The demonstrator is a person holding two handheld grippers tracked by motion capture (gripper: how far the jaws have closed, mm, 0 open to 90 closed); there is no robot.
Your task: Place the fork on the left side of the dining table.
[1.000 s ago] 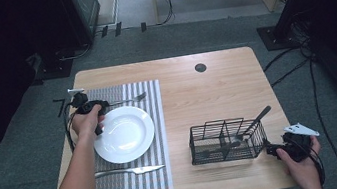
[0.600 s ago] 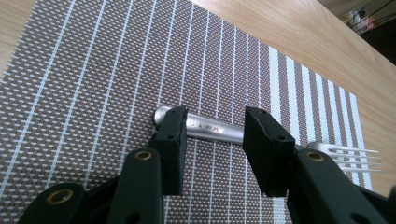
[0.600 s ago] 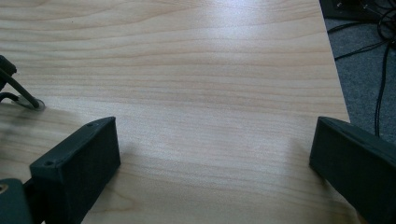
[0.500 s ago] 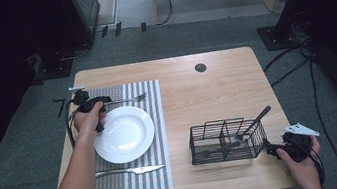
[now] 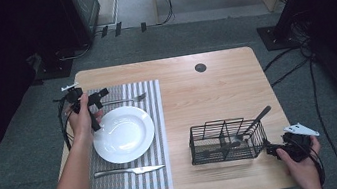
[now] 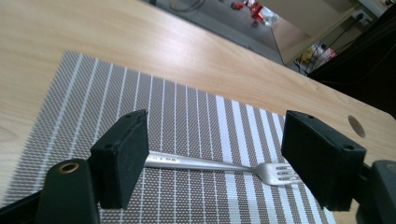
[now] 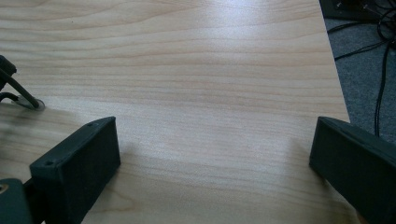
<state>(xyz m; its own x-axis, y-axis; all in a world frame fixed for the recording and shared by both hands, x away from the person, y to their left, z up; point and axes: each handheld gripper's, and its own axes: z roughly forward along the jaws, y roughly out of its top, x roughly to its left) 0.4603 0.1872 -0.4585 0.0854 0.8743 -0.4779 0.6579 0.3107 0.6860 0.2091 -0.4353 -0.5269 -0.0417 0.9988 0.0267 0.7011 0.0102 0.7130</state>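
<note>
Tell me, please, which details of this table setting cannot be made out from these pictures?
- Silver metal fork: left gripper view, handle end hidden behind the left gripper jaw.
- Black wire cutlery basket: high view, the head of the dark-handled utensil inside is too small to identify.
- Right gripper: right gripper view, jaw tip cut off by the edge.
</note>
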